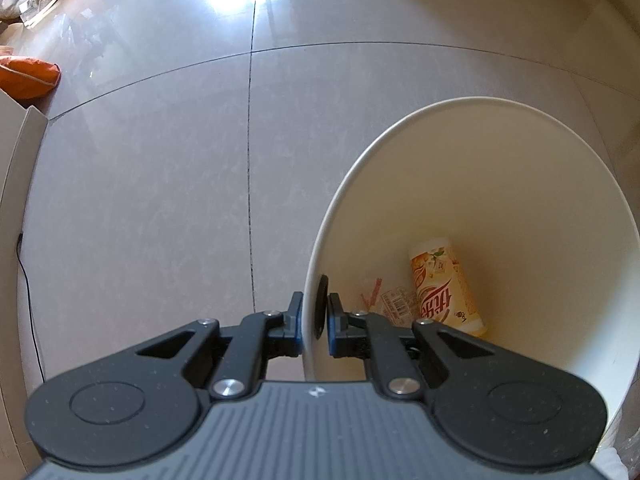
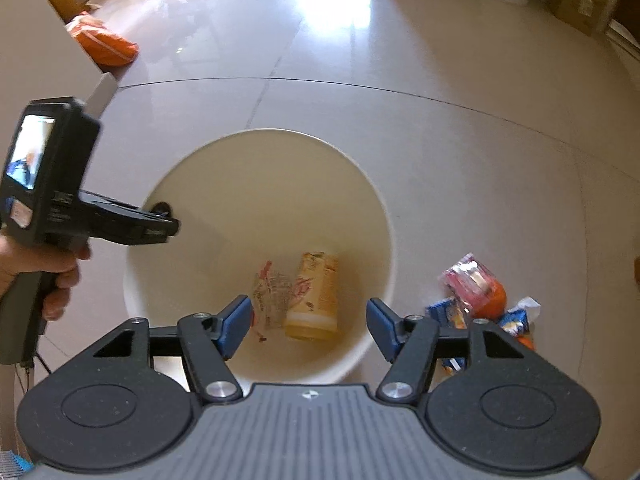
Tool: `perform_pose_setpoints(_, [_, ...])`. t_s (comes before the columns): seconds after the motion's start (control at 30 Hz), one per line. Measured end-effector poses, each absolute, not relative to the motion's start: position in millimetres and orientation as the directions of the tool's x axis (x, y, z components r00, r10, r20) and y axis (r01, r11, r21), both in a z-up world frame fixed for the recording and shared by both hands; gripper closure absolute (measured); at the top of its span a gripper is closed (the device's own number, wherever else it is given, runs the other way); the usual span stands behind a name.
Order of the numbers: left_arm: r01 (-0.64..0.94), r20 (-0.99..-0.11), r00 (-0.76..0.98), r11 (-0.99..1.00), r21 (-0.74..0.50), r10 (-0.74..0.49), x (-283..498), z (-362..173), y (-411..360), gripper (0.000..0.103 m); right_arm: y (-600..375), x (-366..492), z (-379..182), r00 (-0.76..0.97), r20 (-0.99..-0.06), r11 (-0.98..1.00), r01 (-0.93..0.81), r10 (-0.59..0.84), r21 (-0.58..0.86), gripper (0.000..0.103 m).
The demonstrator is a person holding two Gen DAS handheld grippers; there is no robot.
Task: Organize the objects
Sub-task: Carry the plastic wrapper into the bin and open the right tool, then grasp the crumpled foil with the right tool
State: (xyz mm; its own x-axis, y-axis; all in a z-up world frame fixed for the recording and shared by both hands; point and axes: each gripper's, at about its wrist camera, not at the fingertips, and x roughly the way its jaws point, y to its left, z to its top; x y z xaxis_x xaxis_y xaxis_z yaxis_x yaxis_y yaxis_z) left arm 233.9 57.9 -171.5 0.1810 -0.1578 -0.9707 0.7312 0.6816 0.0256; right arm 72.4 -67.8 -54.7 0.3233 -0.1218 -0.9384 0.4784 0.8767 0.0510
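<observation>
The left hand-held gripper (image 1: 315, 312) is clamped on the left rim of the white bucket (image 1: 520, 184), one finger outside the wall and one inside against a black disc. The bucket stands on the tiled floor (image 1: 160, 200). On its bottom lie a clear wrapper (image 2: 269, 294) and, to its right, an orange-and-cream cup (image 2: 316, 296) with red Chinese characters, not legible. The right hand-held gripper (image 2: 310, 324) hangs wide open and empty above the bucket's mouth. Right of the bucket, snack packets (image 2: 476, 300) lie heaped on the floor.

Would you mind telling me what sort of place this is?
Probably a storage or spare room at home: glossy floor tiles, cardboard boxes along the wall, and a white bucket for snack packets.
</observation>
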Motion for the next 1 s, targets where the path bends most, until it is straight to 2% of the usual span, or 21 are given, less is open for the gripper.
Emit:
perform_pose_setpoints(0.13, [0.729, -0.975, 0.163, 0.685, 0.017, -0.149, 239, -171, 57, 0.094, -76, 52, -56, 0.3, -0.941, 0.846, 0.533, -0.154, 0.031, 0.034])
perform_pose_setpoints(0.3, [0.736, -0.981, 0.146, 0.677, 0.02, -0.13, 243, -171, 51, 0.094, -89, 6, -73, 0.245, -0.948, 0.776, 0.63, -0.205, -0.006, 0.023])
perform_pose_setpoints(0.63, [0.757, -0.982, 0.151, 0.652, 0.04, -0.115, 239, -172, 42, 0.094, -119, -68, -196, 0.025, -0.98, 0.629, 0.77, -0.199, -0.108, 0.022])
perform_pose_setpoints(0.73, [0.762, -0.982, 0.152, 0.646, 0.044, -0.113, 238, -171, 39, 0.094, -123, -77, -227, 0.006, -0.983, 0.606, 0.788, -0.183, -0.108, 0.012])
perform_pose_setpoints(0.8, [0.764, -0.982, 0.154, 0.643, 0.046, -0.112, 237, -171, 38, 0.094, -122, -82, -245, 0.005, -0.981, 0.606, 0.787, -0.193, -0.116, 0.01])
perform_pose_setpoints(1.0, [0.766, -0.983, 0.149, 0.641, 0.043, -0.111, 238, -170, 37, 0.094, -127, -94, -296, 0.002, -0.986, 0.558, 0.825, -0.165, -0.092, 0.009])
